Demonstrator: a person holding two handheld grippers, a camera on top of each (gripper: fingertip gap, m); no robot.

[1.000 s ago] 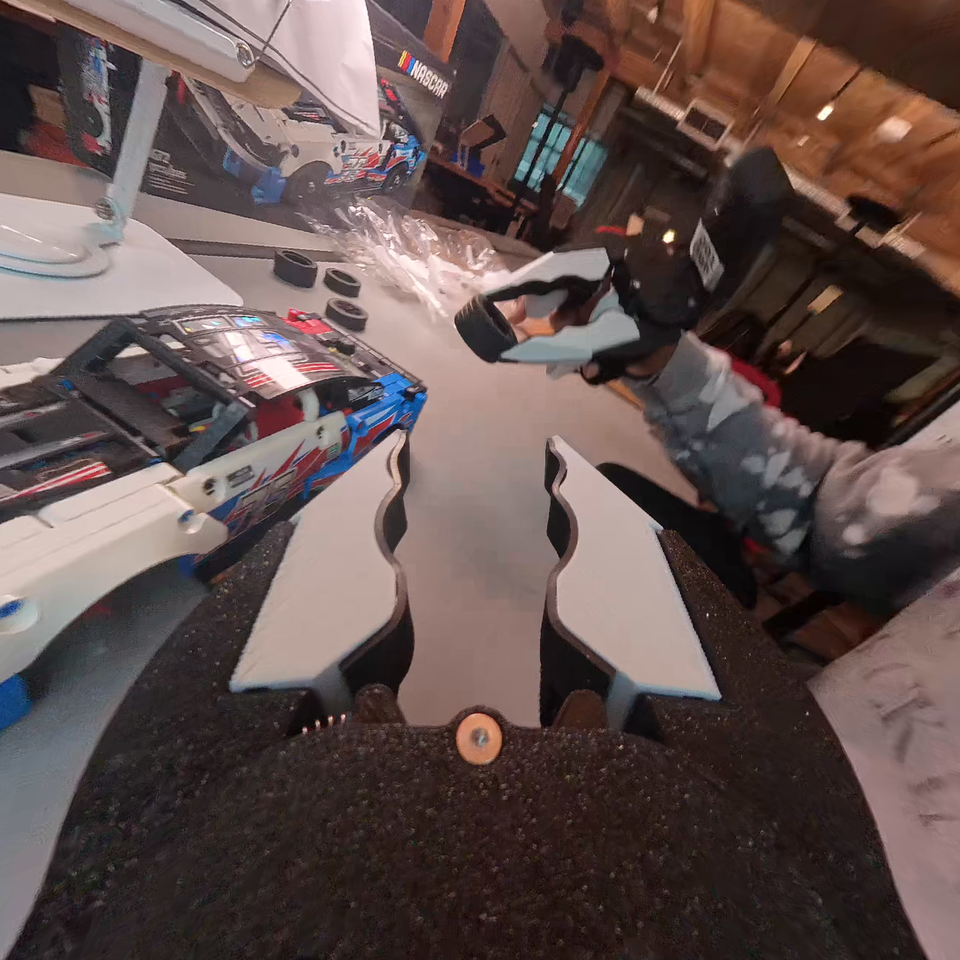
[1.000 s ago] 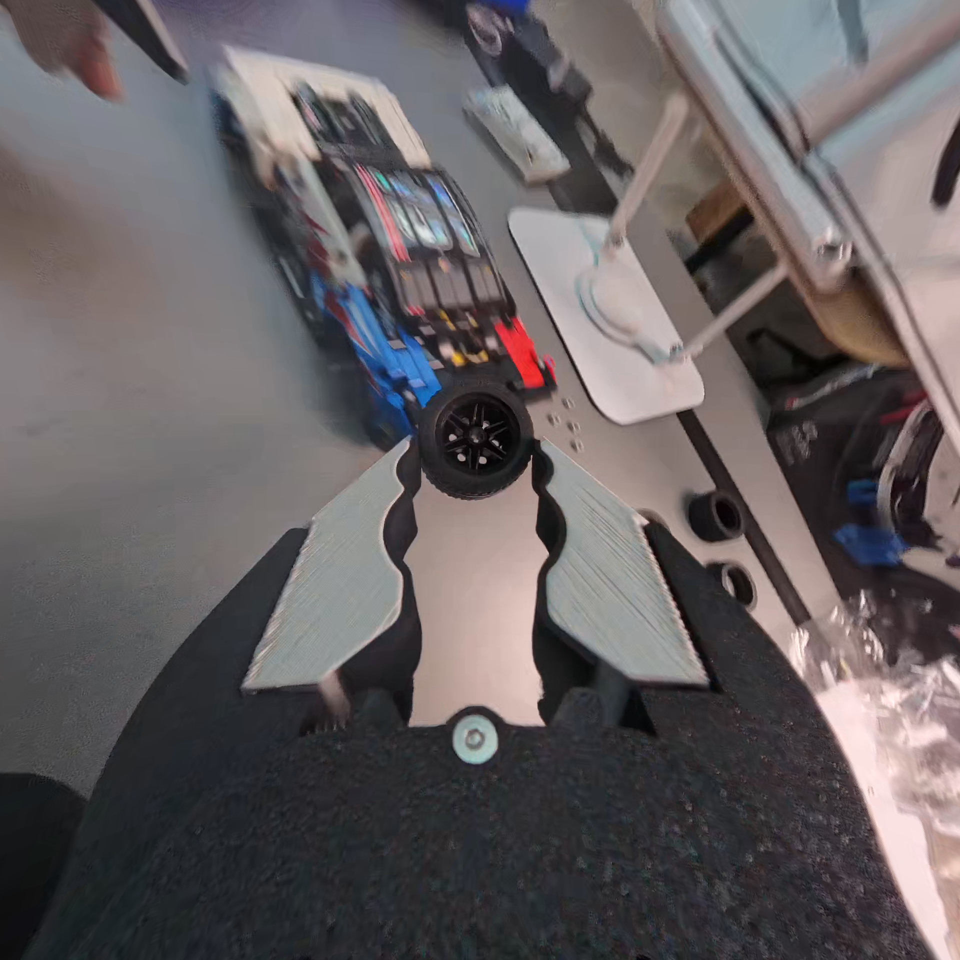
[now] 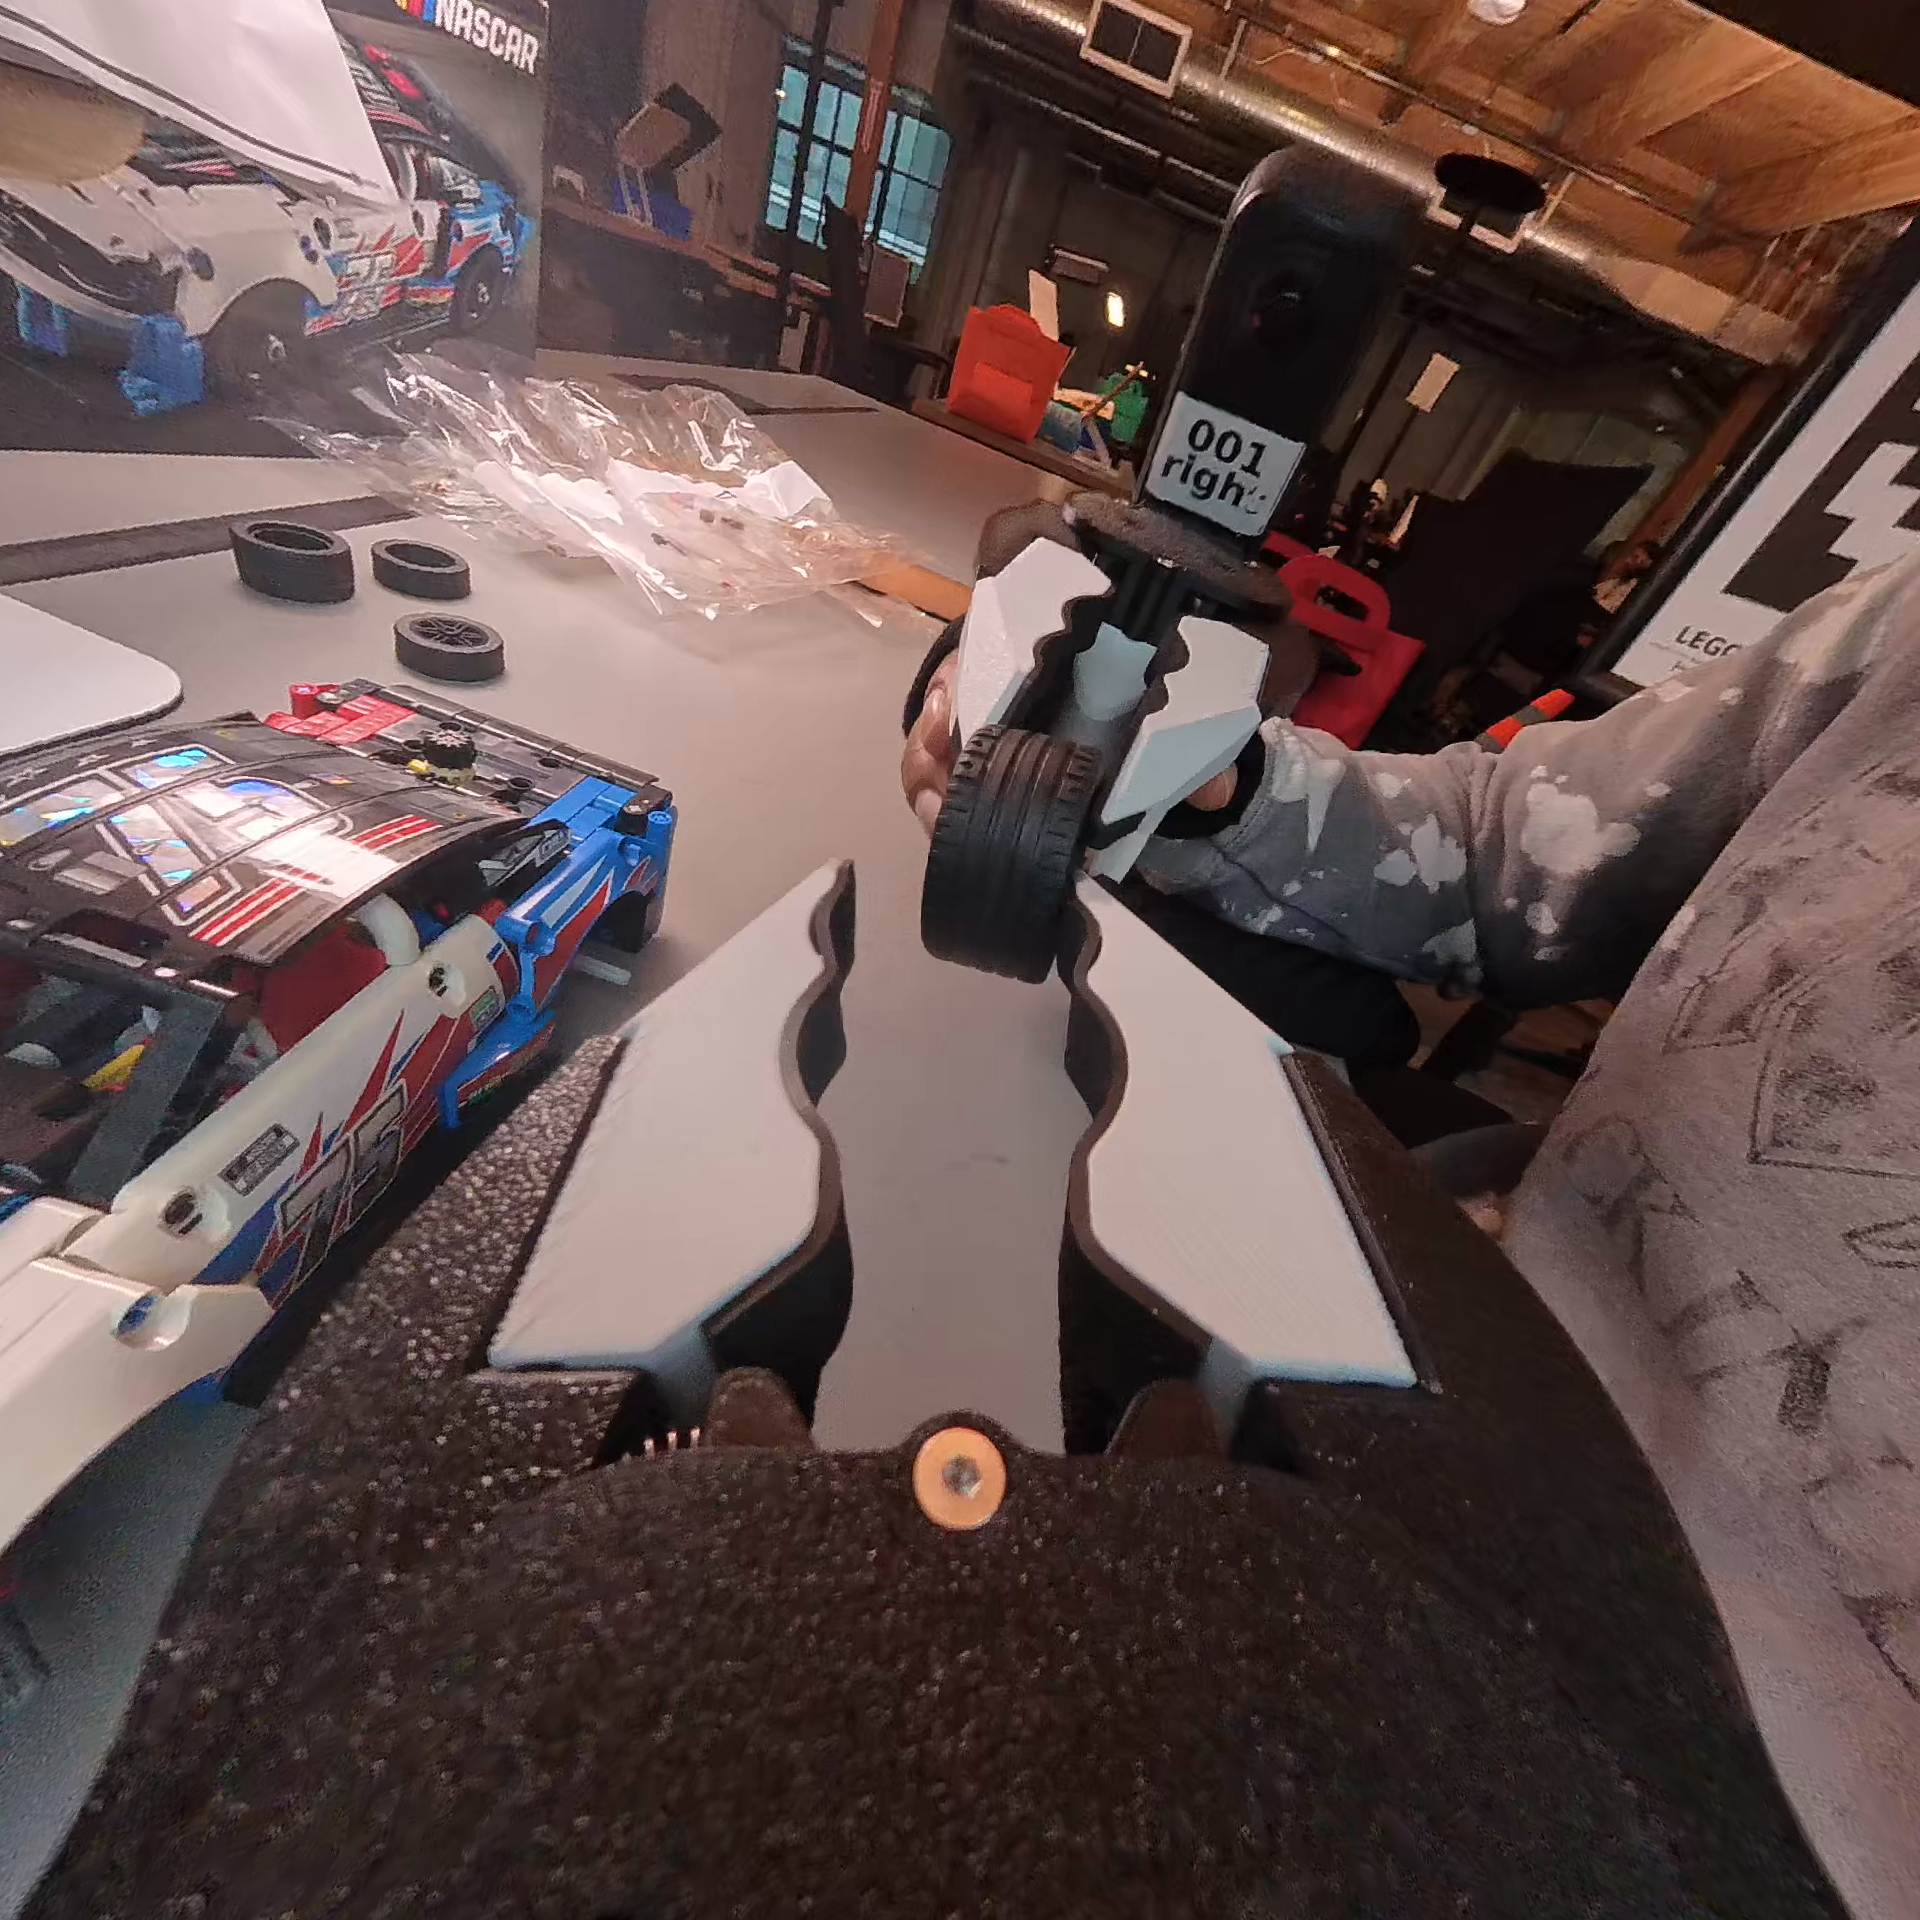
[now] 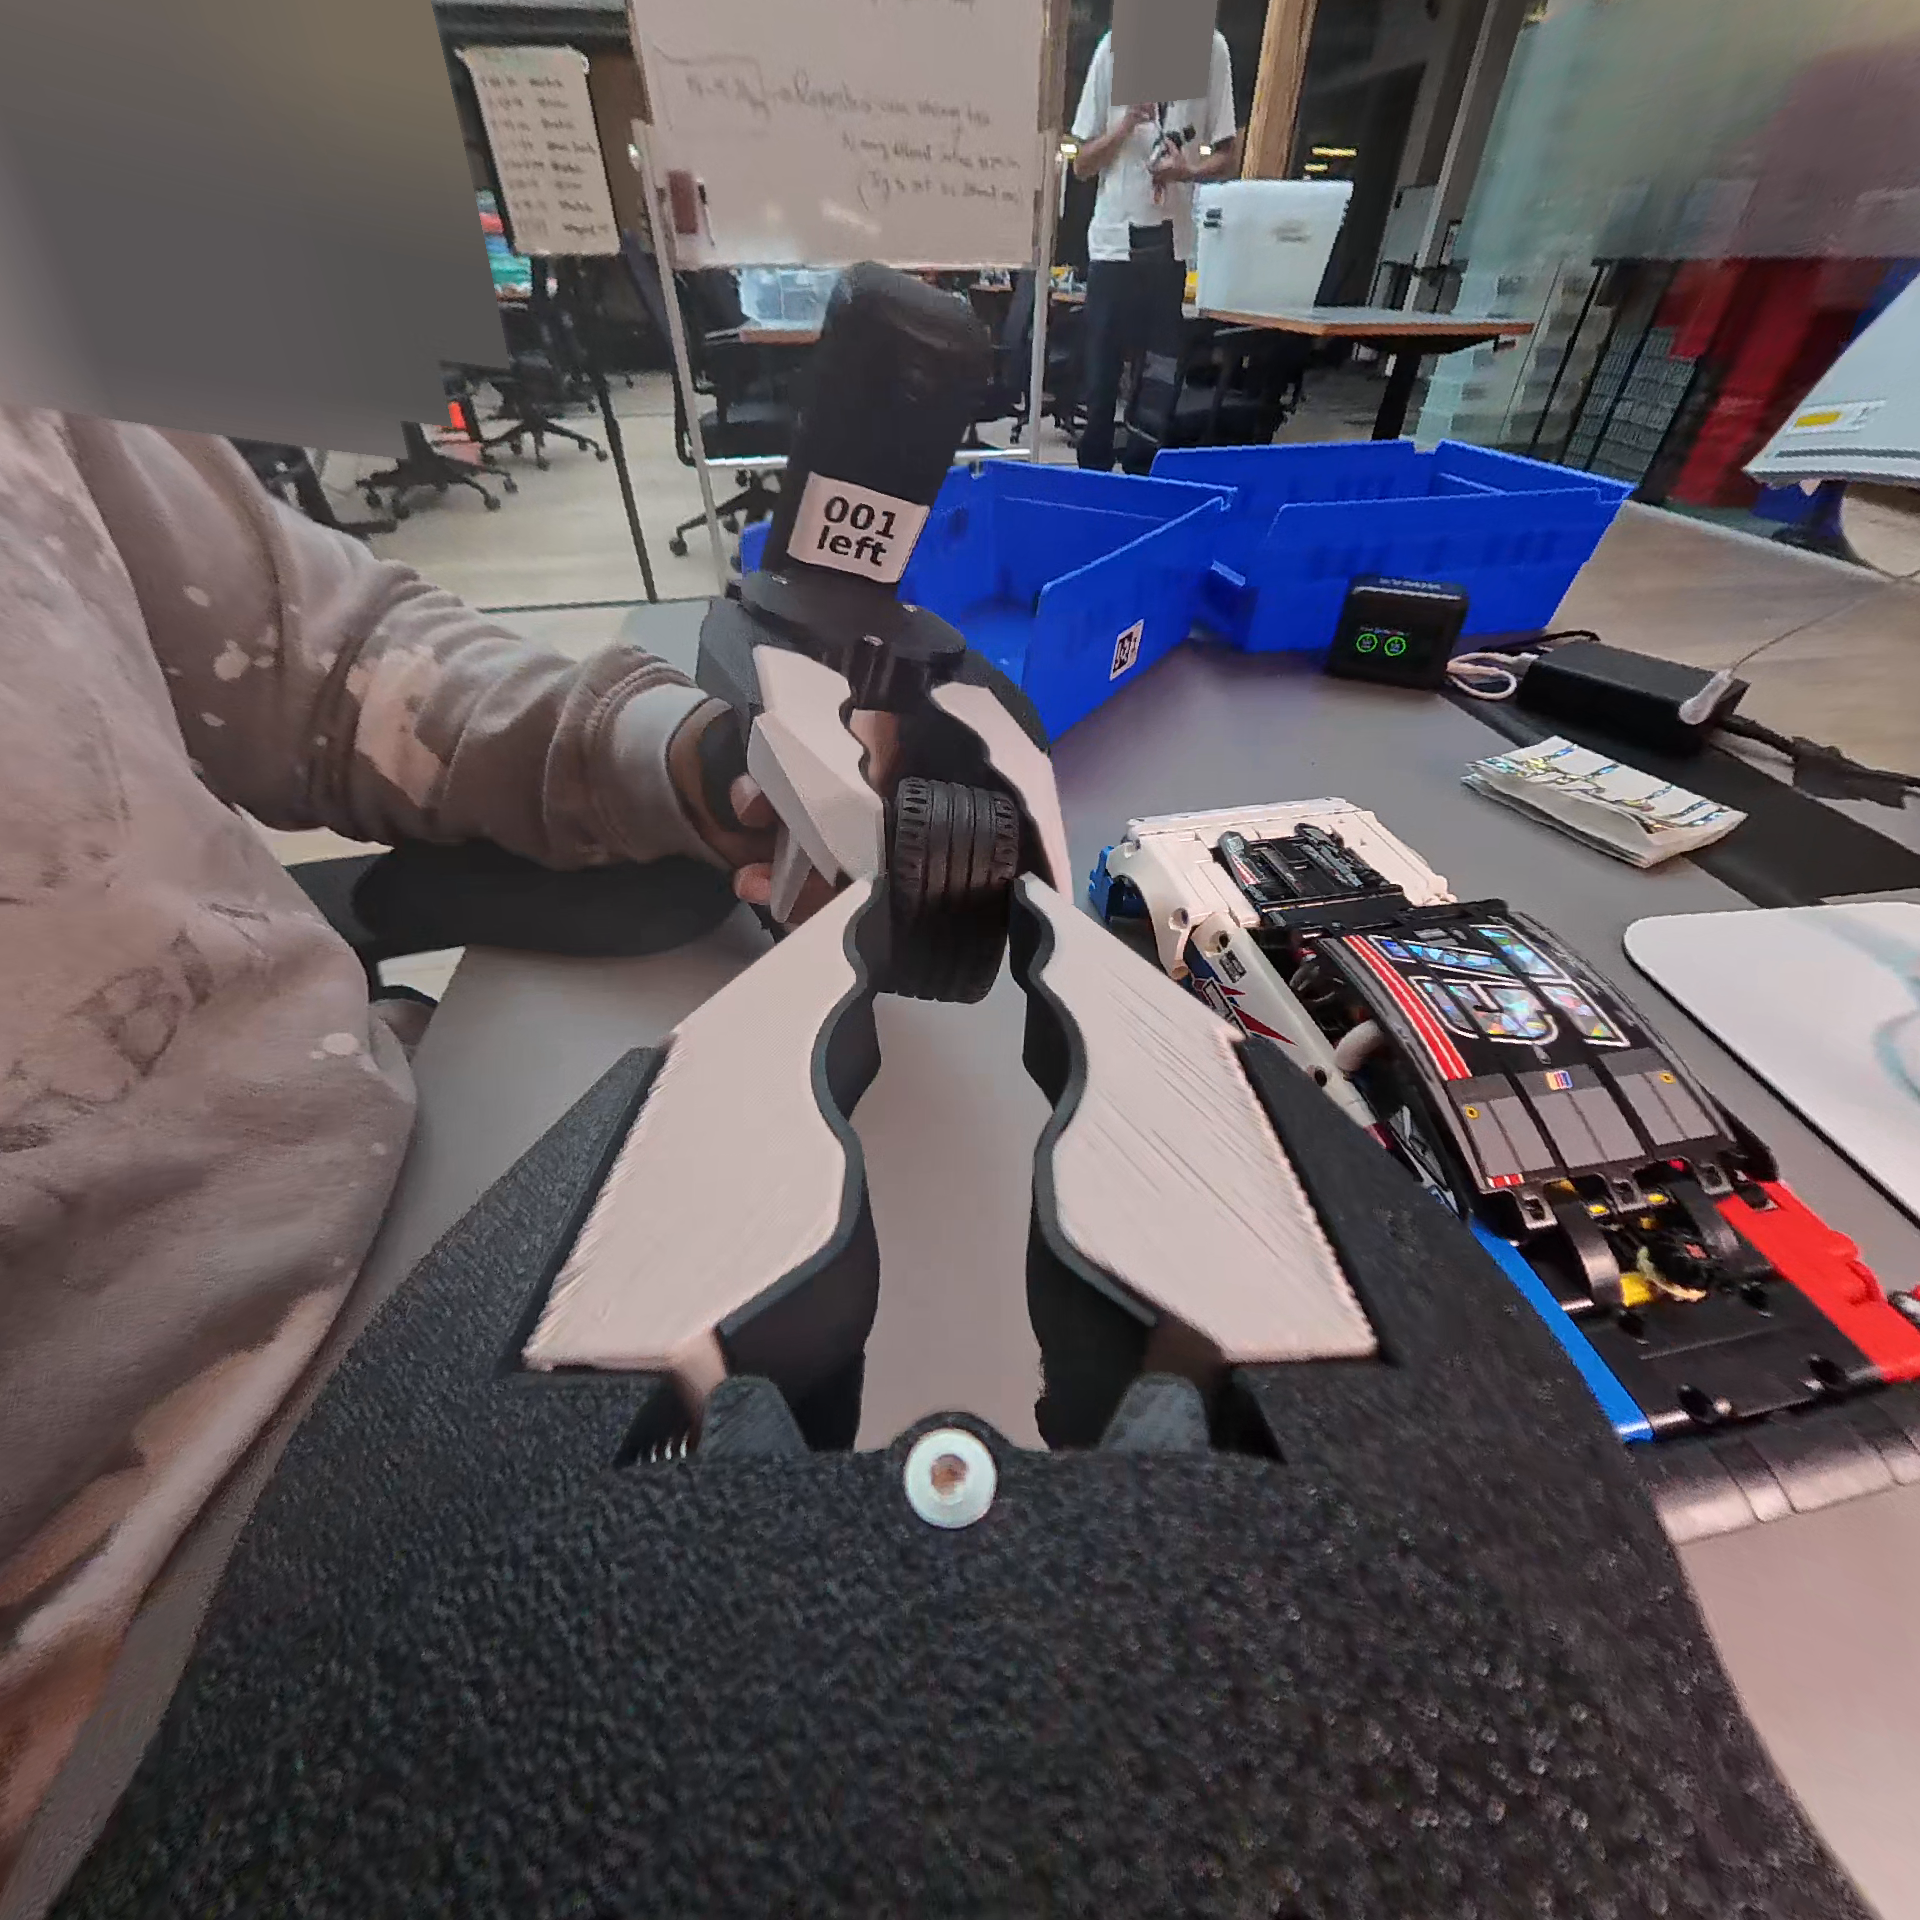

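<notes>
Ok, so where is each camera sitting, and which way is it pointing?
Left wrist view: sits behind the open left tongs, looking across the grey table at the right tongs; the person's right sleeve shows.
Right wrist view: sits behind the right tongs, facing the left tongs; the person's left sleeve shows.
Shared: the black wheel gripped by the right tongs, the toy car, and both tongs, which point at each other.

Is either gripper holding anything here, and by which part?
The right gripper pinches a black rubber toy wheel across its tread. The open left gripper is at the wheel but not clamping it.
</notes>
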